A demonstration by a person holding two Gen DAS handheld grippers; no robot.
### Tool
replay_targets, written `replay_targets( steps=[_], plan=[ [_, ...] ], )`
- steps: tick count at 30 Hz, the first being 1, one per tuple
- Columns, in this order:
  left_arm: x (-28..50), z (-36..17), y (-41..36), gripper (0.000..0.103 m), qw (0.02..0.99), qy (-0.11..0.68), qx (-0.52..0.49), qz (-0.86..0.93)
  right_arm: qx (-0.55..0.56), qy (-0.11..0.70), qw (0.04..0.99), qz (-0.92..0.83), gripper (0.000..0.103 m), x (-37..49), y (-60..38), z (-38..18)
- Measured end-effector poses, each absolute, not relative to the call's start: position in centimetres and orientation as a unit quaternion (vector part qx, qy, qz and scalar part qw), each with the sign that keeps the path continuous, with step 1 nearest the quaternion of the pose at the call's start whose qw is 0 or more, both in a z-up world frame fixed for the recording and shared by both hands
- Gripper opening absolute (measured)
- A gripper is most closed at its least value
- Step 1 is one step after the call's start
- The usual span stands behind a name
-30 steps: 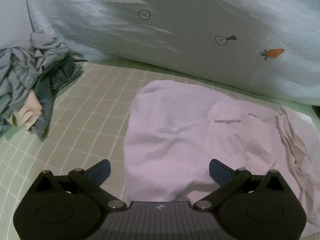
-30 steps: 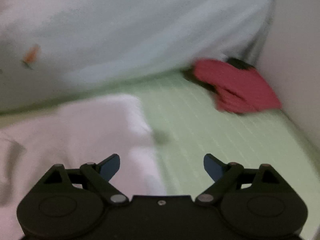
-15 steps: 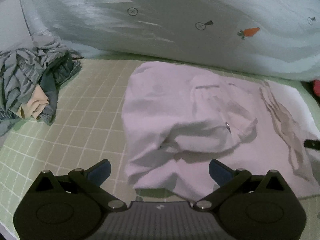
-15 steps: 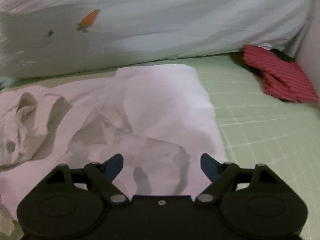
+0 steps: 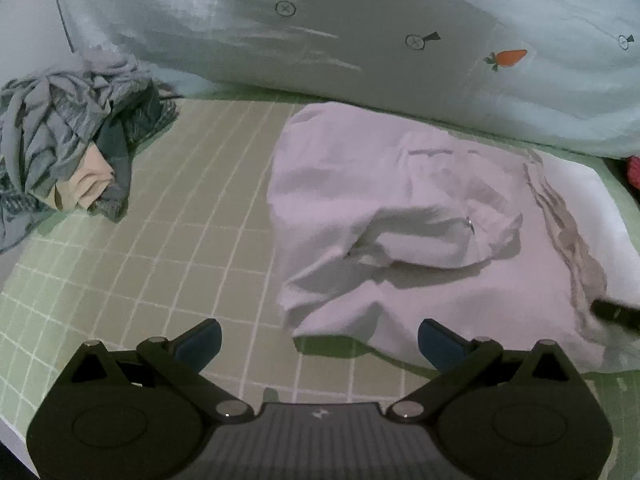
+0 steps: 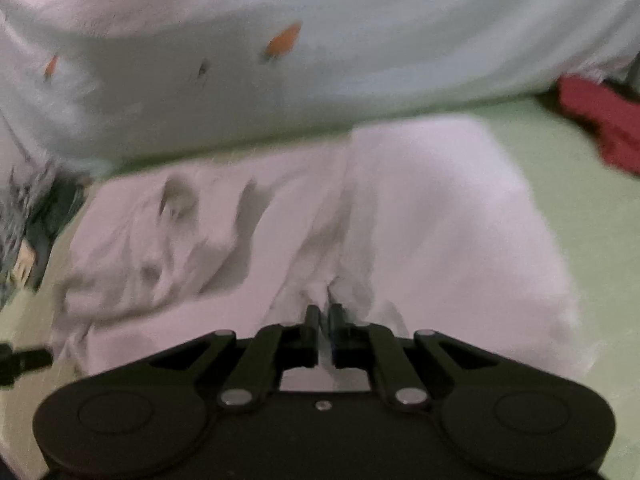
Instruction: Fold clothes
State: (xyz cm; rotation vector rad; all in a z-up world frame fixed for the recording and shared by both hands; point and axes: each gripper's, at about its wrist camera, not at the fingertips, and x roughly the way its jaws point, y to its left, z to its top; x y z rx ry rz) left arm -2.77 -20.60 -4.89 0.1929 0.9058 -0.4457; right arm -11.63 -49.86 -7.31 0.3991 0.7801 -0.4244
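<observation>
A pale pinkish-white garment [image 5: 400,184] lies crumpled on the green checked bed sheet [image 5: 192,240], with a rumpled fold across its middle. My left gripper [image 5: 318,338] is open just in front of the garment's near left corner, its blue pads apart and nothing between them. In the right wrist view the same garment [image 6: 440,208] fills the middle. My right gripper [image 6: 324,314] is shut on a bunch of its near edge, and cloth puckers around the black fingers. A dark tip of the right gripper [image 5: 616,312] shows on the garment's right side.
A heap of grey, dark and beige clothes [image 5: 68,152] lies at the left. A light blue duvet with carrot prints [image 5: 400,40] runs along the back. A red cloth [image 6: 600,128] lies at the far right, near the wall.
The right gripper swung left over the white garment and went from open to shut on its near edge. The left gripper drew back toward the garment's near left corner and stays open.
</observation>
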Motion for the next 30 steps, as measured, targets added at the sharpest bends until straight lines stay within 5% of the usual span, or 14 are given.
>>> replay_targets(
  steps=[6, 8, 12, 16, 23, 30],
  plan=[
    [-2.7, -5.3, -20.3, 0.103, 0.866, 0.442, 0.084, -0.218, 0.248, 0.379, 0.867, -0.206, 0.014, -12.9, -50.6, -7.1],
    [-2.6, -5.3, -20.3, 0.103, 0.866, 0.441, 0.082, -0.22, 0.262, 0.364, 0.87, -0.206, 0.036, -13.4, -50.8, -6.1],
    [-2.4, -5.2, -20.4, 0.103, 0.868, 0.439, 0.076, -0.221, 0.267, 0.321, 0.883, -0.215, 0.05, -13.8, -51.1, -4.0],
    [-2.0, -5.0, -20.6, 0.103, 0.87, 0.437, 0.069, -0.218, 0.265, 0.319, 0.875, -0.251, 0.077, -13.3, -52.5, -3.8],
    [-0.5, -4.2, -20.4, 0.103, 0.878, 0.426, 0.048, -0.214, 0.196, 0.436, 0.829, -0.292, 0.082, -10.0, -52.9, -8.7],
    [4.2, -3.5, -19.9, 0.103, 0.886, 0.412, 0.011, -0.211, 0.18, 0.45, 0.826, -0.286, 0.096, -8.8, -53.5, -9.5]
  ],
)
